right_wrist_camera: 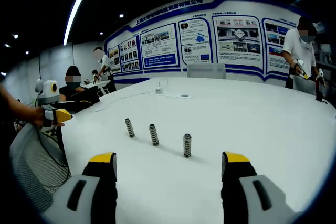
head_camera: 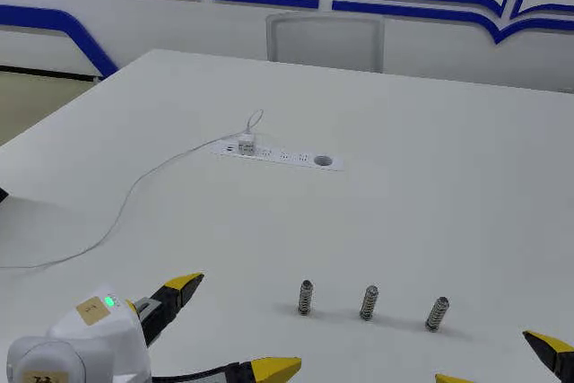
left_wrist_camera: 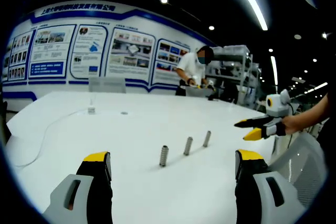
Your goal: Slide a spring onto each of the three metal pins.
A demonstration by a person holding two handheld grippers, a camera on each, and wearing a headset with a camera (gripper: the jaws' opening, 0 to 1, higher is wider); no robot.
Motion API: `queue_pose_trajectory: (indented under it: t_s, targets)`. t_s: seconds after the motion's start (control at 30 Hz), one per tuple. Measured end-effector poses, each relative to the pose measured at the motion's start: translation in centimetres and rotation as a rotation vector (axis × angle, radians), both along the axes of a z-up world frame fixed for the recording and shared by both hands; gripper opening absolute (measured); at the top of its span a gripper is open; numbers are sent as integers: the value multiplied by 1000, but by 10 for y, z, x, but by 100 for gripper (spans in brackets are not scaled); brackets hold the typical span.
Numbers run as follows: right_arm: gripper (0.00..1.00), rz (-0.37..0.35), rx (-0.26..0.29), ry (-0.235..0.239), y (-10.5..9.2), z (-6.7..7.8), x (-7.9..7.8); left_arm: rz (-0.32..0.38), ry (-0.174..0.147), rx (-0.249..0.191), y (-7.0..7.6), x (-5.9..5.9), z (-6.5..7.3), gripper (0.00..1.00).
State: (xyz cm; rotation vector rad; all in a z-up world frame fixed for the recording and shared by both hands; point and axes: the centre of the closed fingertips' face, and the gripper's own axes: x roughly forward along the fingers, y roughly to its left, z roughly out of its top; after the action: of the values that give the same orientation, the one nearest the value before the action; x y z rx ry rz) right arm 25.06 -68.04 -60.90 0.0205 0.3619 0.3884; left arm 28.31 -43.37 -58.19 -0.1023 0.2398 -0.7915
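**Item: three upright pins, sprung; both grippers empty**

- Pins (head_camera: 369, 291): three, set in a row on the white table (head_camera: 430, 177), well apart from one another. Long axis upright on each. A coil appeared to sit over every one.
- Springs (head_camera: 306, 299): judged already seated, one per pin. No loose spring was seen on the table or in either tool.
- Left gripper (head_camera: 235, 325): jaws spread wide, holding nothing. The row lay ahead of it and to its right, and the left-end pin was nearest.
- Right gripper (head_camera: 495, 361): jaws spread wide, holding nothing. The row lay ahead of it and to its left, and the right-end pin was near its upper tip but apart from it.
- Governing relation: the row stood between the two tools and forward of both, touching neither. Any further seating would have to come straight down along an upright axis.
- Progress: judged complete or nearly so.
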Motion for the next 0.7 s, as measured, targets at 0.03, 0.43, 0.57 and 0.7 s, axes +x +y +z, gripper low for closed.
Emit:
queue_pose_trajectory:
  t_s: [0.03,0.43,0.57,0.7]
  targets:
    - [84,-13,9,-6,-2,0,-1,4,-1,-1,0,1,0,100]
    - [91,-111,155,-215,-12,43,1,54,-93,-23,6,7,18,100]
    - [91,-110,157,-218,-11,42,2,47,-120,-13,3,6,22,100]
    - [92,-103,119,-227,-9,40,3,80,-165,74,9,11,20,100]
